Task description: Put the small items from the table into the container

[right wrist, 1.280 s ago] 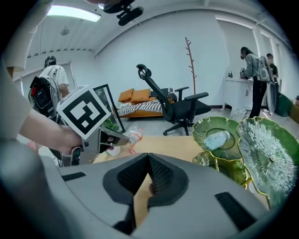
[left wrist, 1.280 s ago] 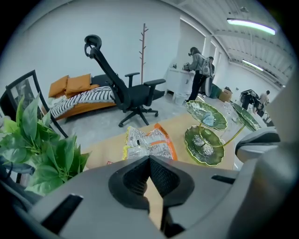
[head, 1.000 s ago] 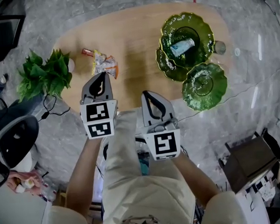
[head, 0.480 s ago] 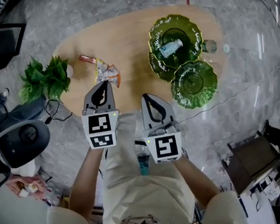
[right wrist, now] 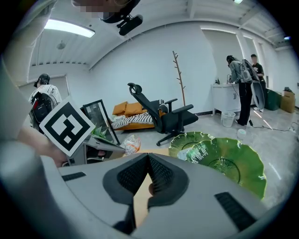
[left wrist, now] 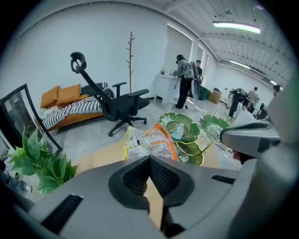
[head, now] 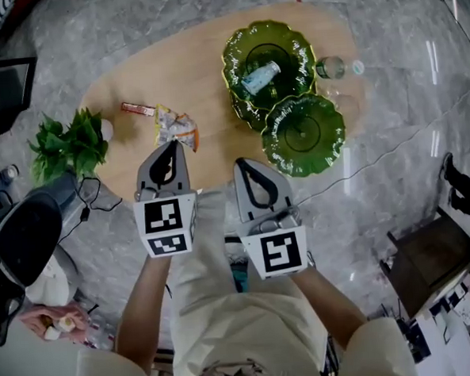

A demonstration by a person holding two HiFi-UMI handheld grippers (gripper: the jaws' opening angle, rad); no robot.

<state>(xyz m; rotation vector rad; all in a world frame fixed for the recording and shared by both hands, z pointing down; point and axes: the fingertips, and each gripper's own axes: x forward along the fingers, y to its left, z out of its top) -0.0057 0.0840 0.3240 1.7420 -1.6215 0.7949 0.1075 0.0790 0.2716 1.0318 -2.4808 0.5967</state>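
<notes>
Standing by the person, I see both forearms stretched out over pale trousers, one tool in each hand, held just short of the near edge of the wooden table (head: 213, 81). The left gripper (head: 171, 147) has its jaws pressed together with nothing between them. The right gripper (head: 246, 165) is the same, closed and empty. Both tilt down toward the tabletop, which looks to me like a ready pose before reaching rather than a grip in progress.

Just beyond the left gripper's tip lies a crumpled snack packet (head: 176, 128), orange, yellow and white. That gripper points almost straight at it, so I'd guess it is the first target, and the jaws would have to part first. A little farther left lies a small red wrapper bar (head: 137, 109), near a leafy plant (head: 67, 144) at the table's end.

Off to the right, ahead of the right gripper, sit the green glass dishes. The nearer dish (head: 303, 135) is empty. The farther, deeper dish (head: 280, 44) already holds a pale blue packet (head: 260, 77), so I take it as the container. A clear bottle (head: 332, 66) lies beside it.
</notes>
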